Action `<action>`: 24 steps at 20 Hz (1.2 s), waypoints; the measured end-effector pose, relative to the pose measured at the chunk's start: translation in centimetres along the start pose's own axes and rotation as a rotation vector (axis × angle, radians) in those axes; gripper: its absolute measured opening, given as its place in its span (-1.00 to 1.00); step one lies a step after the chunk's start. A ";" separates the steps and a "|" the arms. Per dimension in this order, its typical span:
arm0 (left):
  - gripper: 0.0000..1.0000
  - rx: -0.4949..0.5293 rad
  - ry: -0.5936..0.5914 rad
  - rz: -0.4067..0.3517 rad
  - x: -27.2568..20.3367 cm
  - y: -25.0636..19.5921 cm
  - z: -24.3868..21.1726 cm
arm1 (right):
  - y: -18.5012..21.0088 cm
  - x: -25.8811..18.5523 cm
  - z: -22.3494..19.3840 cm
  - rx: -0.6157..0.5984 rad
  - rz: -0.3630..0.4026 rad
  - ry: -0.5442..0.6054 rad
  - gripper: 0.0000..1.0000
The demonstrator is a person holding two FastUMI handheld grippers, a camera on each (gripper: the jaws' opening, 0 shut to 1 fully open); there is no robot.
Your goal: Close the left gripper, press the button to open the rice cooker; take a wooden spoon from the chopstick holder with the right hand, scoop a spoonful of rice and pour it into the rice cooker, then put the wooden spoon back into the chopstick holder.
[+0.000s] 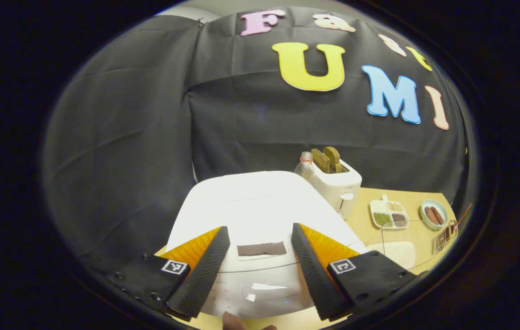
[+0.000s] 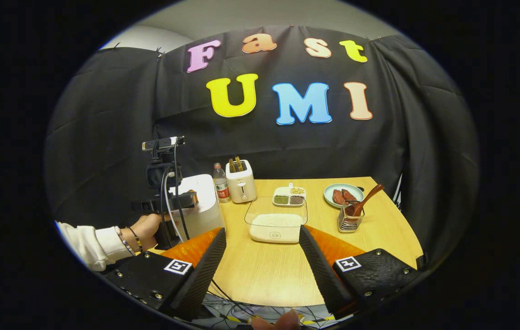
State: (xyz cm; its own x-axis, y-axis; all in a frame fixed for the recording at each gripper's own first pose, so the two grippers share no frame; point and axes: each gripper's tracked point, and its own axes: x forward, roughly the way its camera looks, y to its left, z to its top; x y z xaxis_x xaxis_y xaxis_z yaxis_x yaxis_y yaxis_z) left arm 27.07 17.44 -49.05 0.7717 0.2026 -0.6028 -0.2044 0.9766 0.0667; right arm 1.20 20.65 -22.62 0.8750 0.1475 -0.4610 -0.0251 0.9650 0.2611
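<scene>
Wooden spoon (image 2: 364, 200) in chopstick holder (image 2: 349, 219), handle tilted up-right.

Bare table (image 2: 264, 275) before rice container (image 2: 274, 227); chopstick holder (image 2: 347, 221) seemingly unobstructed beside it.

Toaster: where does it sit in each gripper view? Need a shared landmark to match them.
Left gripper view: the toaster stands right of centre, just behind the rice cooker, with a bottle at its left.
Right gripper view: the toaster stands left of centre at the table's back edge, between the bottle and the divided dish.
Shared landmark: the divided dish, on the toaster's right in both views.
</scene>
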 end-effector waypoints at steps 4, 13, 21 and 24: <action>0.90 -0.080 0.048 -0.064 -1.4 0.6 1.2 | -1.0 -0.3 0.8 0.026 -0.022 -0.027 0.96; 0.97 -0.048 -0.217 -0.252 -14.5 -3.4 11.6 | -4.8 -0.4 3.3 -0.038 -0.075 -0.085 0.95; 0.92 -0.113 -0.273 -0.355 -29.0 -8.5 14.7 | -13.9 -4.2 11.7 -0.093 -0.145 -0.295 0.96; 0.87 -0.111 -0.351 -0.360 -35.9 -11.3 16.9 | -17.8 -7.3 14.3 -0.112 -0.159 -0.357 0.96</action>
State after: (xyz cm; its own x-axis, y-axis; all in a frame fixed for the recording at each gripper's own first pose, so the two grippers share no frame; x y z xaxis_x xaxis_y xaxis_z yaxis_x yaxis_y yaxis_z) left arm 11.85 0.32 -14.74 0.9567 -0.1150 -0.2675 0.0639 0.9792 -0.1924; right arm 2.20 -0.73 -11.79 0.9847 -0.0709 -0.1591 0.0886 0.9902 0.1075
